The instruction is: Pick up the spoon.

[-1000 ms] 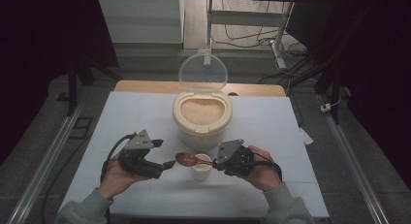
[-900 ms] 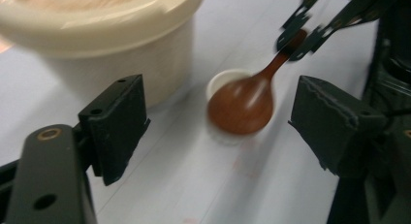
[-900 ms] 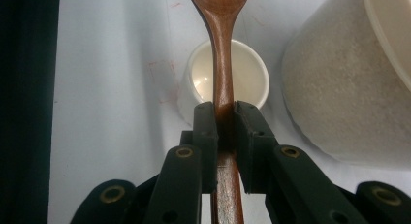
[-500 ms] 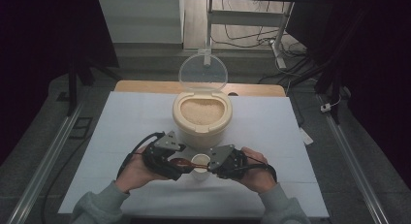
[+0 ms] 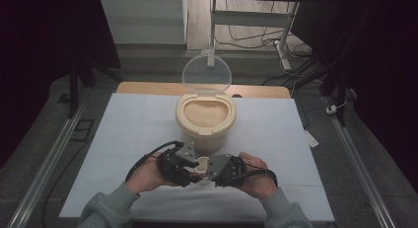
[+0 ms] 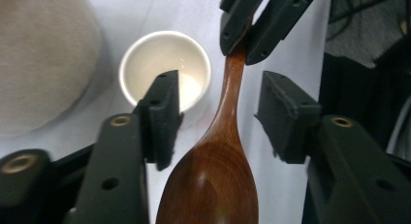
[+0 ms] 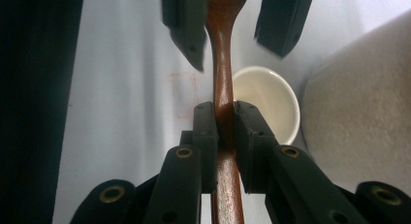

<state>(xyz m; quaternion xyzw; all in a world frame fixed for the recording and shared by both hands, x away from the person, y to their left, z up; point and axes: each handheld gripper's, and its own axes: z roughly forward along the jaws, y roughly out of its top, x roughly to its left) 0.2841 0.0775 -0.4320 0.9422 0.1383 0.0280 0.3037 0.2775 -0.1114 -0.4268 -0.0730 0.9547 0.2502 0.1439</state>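
Right gripper (image 7: 222,112) clamped on the handle of the wooden spoon (image 7: 223,78), held level above the table (image 5: 128,124). Left gripper (image 6: 220,110) jaws, just closing, flank the spoon's neck without contact. White cup (image 6: 160,59) stands beneath, just beside the open rice container (image 5: 205,120)

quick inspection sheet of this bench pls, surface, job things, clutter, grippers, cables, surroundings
surface: white table, faint red mark near the cup.
job's things: wooden spoon; small white cup, inside looks bare; rice container, clear lid up.
clutter: nothing seen.
grippers: right gripper clamps the spoon handle; left gripper jaws have just been closing around the spoon neck, pads not touching it.
cables: black cable trails from the left gripper; more on the floor behind.
surroundings: dark room, metal rails, stand legs.
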